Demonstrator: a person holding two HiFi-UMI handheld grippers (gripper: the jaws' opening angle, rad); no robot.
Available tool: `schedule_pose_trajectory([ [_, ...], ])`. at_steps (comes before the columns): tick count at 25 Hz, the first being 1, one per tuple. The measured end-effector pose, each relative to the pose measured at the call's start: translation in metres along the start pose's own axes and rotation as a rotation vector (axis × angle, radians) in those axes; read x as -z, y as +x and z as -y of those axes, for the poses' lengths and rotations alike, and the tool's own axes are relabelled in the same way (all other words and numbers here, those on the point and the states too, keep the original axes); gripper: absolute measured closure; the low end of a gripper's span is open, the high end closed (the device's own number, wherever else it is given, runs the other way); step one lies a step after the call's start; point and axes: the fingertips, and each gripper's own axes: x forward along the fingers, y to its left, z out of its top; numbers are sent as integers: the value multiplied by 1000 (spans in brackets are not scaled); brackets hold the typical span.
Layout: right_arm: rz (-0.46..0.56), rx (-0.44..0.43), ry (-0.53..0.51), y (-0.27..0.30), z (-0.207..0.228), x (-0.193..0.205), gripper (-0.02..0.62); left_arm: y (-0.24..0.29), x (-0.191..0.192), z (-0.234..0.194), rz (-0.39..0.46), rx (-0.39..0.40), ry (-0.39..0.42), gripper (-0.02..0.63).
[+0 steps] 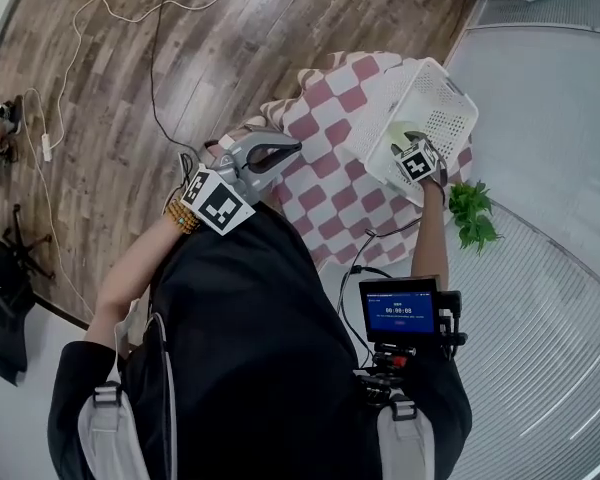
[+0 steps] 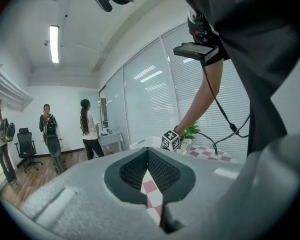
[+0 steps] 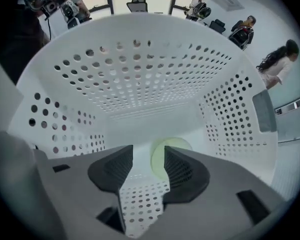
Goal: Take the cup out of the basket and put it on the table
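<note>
A white perforated basket (image 1: pixel 450 88) stands on a table covered with a pink-and-white checked cloth (image 1: pixel 320 108). A pale green cup (image 1: pixel 398 133) lies on the basket's floor. My right gripper (image 1: pixel 404 144) reaches down into the basket. In the right gripper view its jaws (image 3: pixel 147 154) stand open and the cup (image 3: pixel 170 144) lies just ahead, partly behind the right pad, with no pad pressing on it. My left gripper (image 1: pixel 285 153) hovers over the cloth's near-left edge, shut and empty; in its own view the pads (image 2: pixel 148 156) meet.
A small green plant (image 1: pixel 473 213) stands on the table just right of the basket. Cables (image 1: pixel 155 78) trail over the wooden floor to the left. A glass wall runs on the right. Several people (image 2: pixel 90 129) stand far off in the room.
</note>
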Motion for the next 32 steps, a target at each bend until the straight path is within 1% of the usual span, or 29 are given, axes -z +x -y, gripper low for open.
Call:
schedule_pose_trajectory([
  [4,-31,-19,2,21,1,4,388,-7,8,-9,-20,-24,-15,603],
  [9,-88,-12,-78,37,2,-3,387,-13,19,-17,-45,-45,-25,603],
  [12,-122,-17,-91,48,4,-1,387,-16,23,-22,-53,-58,-27,603],
  [14,-147,-23,-100,54,4,2,387,-18,26,-25,-61,-66,-24,603],
  [17,-175,-29,-124,62,1,9,391,-20,31,-25,-85,-71,2,603],
  [18,-177,-31,-128,64,-1,10,396,-20,32,-25,-90,-72,10,603],
  [19,-176,-27,-130,64,-1,11,418,-22,31,-23,-92,-75,14,603],
  [22,-176,9,-148,64,1,10,524,-27,29,-22,-94,-83,18,603],
  [25,-180,36,-160,65,5,9,532,-27,33,-26,-96,-83,11,603],
  [32,-168,62,-125,54,7,10,541,-25,29,-26,-79,-70,15,603],
])
